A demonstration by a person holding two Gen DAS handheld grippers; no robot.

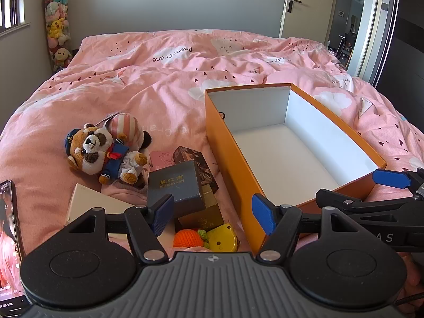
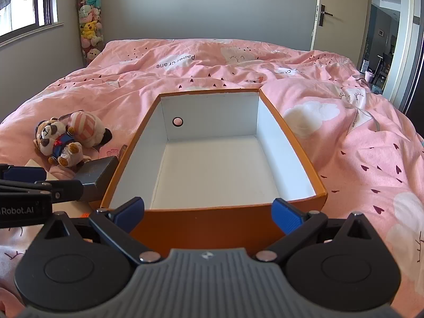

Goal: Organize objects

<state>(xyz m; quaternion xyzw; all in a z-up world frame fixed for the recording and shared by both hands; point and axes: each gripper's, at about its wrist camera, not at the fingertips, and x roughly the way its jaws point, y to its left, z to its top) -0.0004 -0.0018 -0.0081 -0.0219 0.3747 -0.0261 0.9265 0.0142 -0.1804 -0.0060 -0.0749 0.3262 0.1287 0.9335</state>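
An open orange box [image 1: 228, 156] with an empty white inside lies on the pink bed; it fills the middle of the right wrist view [image 2: 291, 145]. Left of it lies a pile: a plush raccoon [image 1: 100, 151] [image 2: 57, 140], a dark grey box with gold lettering [image 1: 175, 185] [image 2: 98, 172], a brown box [image 1: 196, 164], an orange crochet toy [image 1: 188, 237] and a yellow piece [image 1: 222, 238]. My left gripper [image 1: 213, 212] is open, just above the pile, its left pad beside the grey box. My right gripper [image 2: 209, 212] is open at the orange box's near wall.
A phone [image 1: 9, 243] with a lit screen lies at the near left. A flat white card [image 1: 90, 201] lies under the pile. A tall net of plush toys [image 1: 57, 26] hangs in the far left corner. A door [image 1: 304, 2] stands open at the far right.
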